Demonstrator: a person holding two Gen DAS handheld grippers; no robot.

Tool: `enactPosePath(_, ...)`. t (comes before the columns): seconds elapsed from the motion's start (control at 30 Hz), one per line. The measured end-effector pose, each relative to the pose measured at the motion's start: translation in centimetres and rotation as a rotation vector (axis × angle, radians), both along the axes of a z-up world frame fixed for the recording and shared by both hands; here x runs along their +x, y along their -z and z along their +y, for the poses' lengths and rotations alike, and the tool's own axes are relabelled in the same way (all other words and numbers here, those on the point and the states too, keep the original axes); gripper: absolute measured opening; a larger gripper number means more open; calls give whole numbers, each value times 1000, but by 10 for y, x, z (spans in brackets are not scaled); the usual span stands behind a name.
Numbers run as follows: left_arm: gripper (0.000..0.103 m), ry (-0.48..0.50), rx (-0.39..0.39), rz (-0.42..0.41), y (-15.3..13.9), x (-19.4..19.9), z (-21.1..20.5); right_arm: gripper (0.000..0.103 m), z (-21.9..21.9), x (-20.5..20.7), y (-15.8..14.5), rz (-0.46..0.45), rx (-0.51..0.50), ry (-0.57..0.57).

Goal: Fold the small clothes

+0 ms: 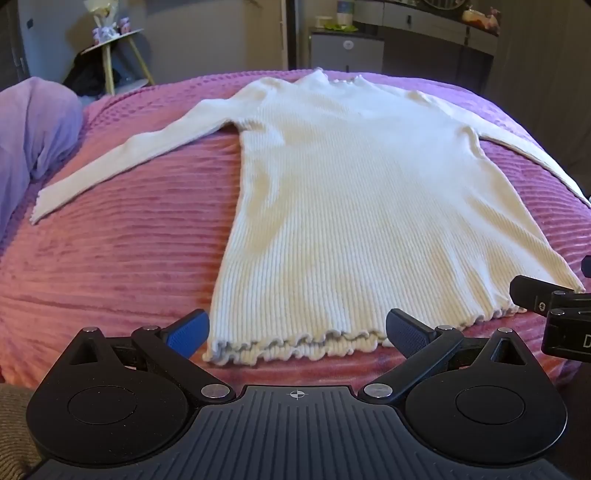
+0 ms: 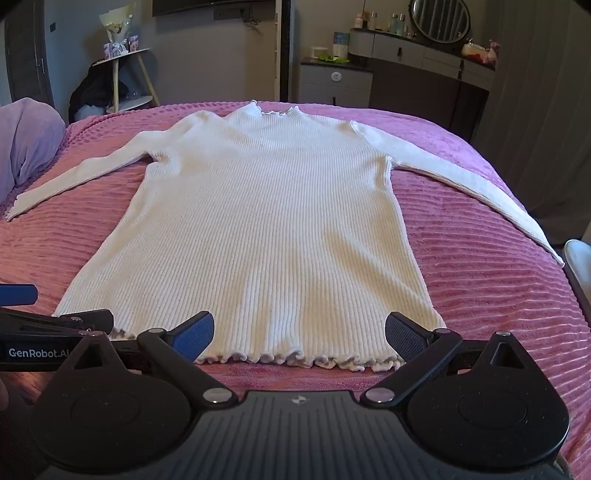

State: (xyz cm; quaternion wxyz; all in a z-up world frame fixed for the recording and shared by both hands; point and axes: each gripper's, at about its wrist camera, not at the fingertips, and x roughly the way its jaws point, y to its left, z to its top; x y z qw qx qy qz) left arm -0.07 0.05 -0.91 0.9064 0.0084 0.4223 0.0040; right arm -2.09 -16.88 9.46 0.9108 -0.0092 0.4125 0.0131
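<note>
A cream ribbed long-sleeved top [image 1: 332, 206] [image 2: 266, 229] lies flat on a pink bedspread, neck away from me, both sleeves spread out sideways, its frilled hem nearest me. My left gripper [image 1: 297, 332] hovers open over the hem's left part, blue pads wide apart, nothing between them. My right gripper [image 2: 299, 332] stands open over the hem's right part, also holding nothing. Each gripper shows at the edge of the other's view: the right gripper [image 1: 554, 310] and the left gripper [image 2: 44, 325].
The pink ribbed bedspread [image 1: 122, 266] [image 2: 487, 280] covers the bed. A lilac pillow [image 1: 33, 133] [image 2: 26, 144] lies at the far left. Behind the bed stand a small side table [image 2: 125, 77], a grey cabinet [image 2: 334, 79] and a dresser with a round mirror [image 2: 439, 20].
</note>
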Motion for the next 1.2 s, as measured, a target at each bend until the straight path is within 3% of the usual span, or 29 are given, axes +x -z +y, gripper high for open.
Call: enactPosePath(1.2, 103, 0, 3, 34, 2, 0, 2, 99, 2, 1, 3, 10, 14, -2)
